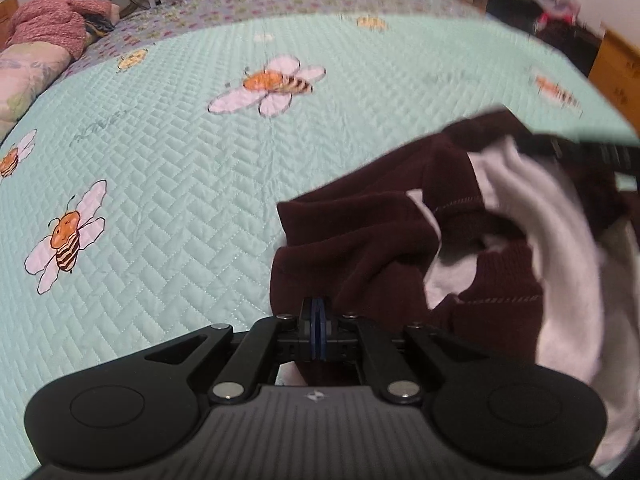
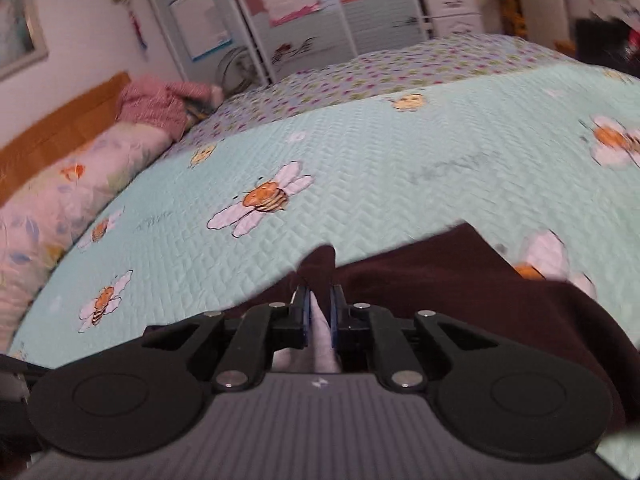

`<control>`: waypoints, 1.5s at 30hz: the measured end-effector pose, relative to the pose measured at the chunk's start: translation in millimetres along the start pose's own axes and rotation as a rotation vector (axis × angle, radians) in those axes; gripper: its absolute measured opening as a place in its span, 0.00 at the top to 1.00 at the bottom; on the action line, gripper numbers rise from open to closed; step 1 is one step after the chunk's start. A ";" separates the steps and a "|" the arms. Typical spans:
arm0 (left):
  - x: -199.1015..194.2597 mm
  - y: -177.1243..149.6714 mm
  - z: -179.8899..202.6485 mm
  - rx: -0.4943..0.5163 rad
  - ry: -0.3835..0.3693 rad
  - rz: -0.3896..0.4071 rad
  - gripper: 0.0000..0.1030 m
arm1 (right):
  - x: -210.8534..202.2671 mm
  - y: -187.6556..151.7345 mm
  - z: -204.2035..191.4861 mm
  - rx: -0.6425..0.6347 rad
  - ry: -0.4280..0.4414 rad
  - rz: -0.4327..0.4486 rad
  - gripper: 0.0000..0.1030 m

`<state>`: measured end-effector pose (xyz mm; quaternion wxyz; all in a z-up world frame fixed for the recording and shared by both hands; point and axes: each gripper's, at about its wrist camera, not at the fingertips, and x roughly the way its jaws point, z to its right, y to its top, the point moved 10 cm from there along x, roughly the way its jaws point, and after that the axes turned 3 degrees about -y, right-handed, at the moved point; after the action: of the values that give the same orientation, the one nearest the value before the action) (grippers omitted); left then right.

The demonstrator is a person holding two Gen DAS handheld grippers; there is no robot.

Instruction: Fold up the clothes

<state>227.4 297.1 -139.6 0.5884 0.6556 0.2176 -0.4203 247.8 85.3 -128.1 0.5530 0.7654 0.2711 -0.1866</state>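
Nearest the left wrist camera, the left gripper [image 1: 319,316] is clenched on an edge of the dark maroon garment [image 1: 360,240], its blue pads pressed together with cloth caught between them. That garment, showing a pale grey lining, lies bunched on the near right part of the mint bee-print quilt [image 1: 180,152]. Further right, the right gripper [image 2: 320,312] grasps a fold of the same garment [image 2: 460,280], pale cloth pinched between its nearly closed jaws. A pink heap [image 2: 160,100] sits far left.
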 end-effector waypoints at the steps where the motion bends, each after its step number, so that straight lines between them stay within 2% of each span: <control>1: -4.6 2.8 0.3 -0.011 -0.011 0.020 0.98 | -8.8 -6.3 8.3 0.016 -0.007 -0.001 0.89; 7: -12.2 34.9 24.1 0.048 -0.071 0.103 0.95 | -33.2 -57.9 38.9 0.091 0.008 -0.092 0.92; 8: -11.6 40.9 29.1 0.066 -0.078 0.117 0.93 | -34.1 -64.0 40.2 0.104 0.020 -0.106 0.97; 9: -10.5 46.2 34.8 0.088 -0.092 0.127 0.91 | -35.0 -67.4 41.7 0.118 0.030 -0.111 0.98; 11: -5.9 52.8 49.8 0.148 -0.154 0.132 0.70 | -36.7 -72.1 45.1 0.148 0.047 -0.111 1.00; 15: 12.0 63.0 69.4 0.279 -0.172 0.127 0.66 | -36.6 -79.9 47.5 0.166 0.062 -0.122 1.00; 20: 43.3 61.7 82.5 0.474 -0.154 0.023 0.62 | -36.9 -85.2 47.2 0.168 0.071 -0.123 1.00; 21: 46.7 61.2 84.6 0.490 -0.175 0.005 0.62 | -36.7 -85.2 48.1 0.175 0.077 -0.123 1.00; 24: 49.4 61.7 84.0 0.468 -0.272 -0.043 0.60 | -37.3 -85.8 49.2 0.180 0.086 -0.125 1.00; 25: 50.7 61.7 83.4 0.461 -0.298 -0.058 0.57 | -37.8 -86.1 49.4 0.179 0.085 -0.125 1.00; 27: 58.0 58.5 82.9 0.461 -0.318 -0.095 0.51 | -39.0 -86.8 49.9 0.181 0.083 -0.125 1.00; 30: 81.7 41.5 85.0 0.480 -0.291 -0.215 0.49 | -41.8 -88.1 50.0 0.190 0.083 -0.121 1.00; 31: 83.3 39.8 86.5 0.472 -0.286 -0.219 0.50 | -43.6 -88.3 50.1 0.192 0.083 -0.120 1.00; 33: 85.2 35.9 90.6 0.457 -0.282 -0.223 0.67 | -47.6 -88.4 50.5 0.194 0.083 -0.116 0.99; 34: 81.0 32.3 96.0 0.458 -0.284 -0.212 0.80 | -50.2 -88.9 50.6 0.194 0.084 -0.113 0.98; 37: 58.8 23.3 107.6 0.493 -0.200 -0.125 0.82 | -56.7 -89.9 56.0 0.216 0.083 -0.102 0.96; 39: 32.6 22.4 111.9 0.455 -0.190 -0.053 0.83 | -63.6 -90.9 61.6 0.255 0.077 -0.091 0.95; 41: 2.8 32.9 109.0 0.384 -0.186 0.028 0.85 | -73.0 -93.1 69.5 0.279 0.042 -0.073 0.95; 43: -30.0 54.4 96.6 0.267 -0.208 0.116 0.86 | -81.4 -98.0 75.6 0.283 0.002 -0.068 0.95; 44: -46.0 66.8 86.5 0.196 -0.226 0.160 0.86 | -84.3 -99.4 76.4 0.275 -0.013 -0.071 0.93; 45: -60.8 81.3 74.6 0.144 -0.213 0.217 0.86 | -85.7 -99.2 75.1 0.268 -0.022 -0.078 0.87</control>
<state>235.3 221.2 -39.3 0.6014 0.6675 0.0513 -0.4360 120.1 20.2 -175.8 0.4412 0.8192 0.2671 -0.2506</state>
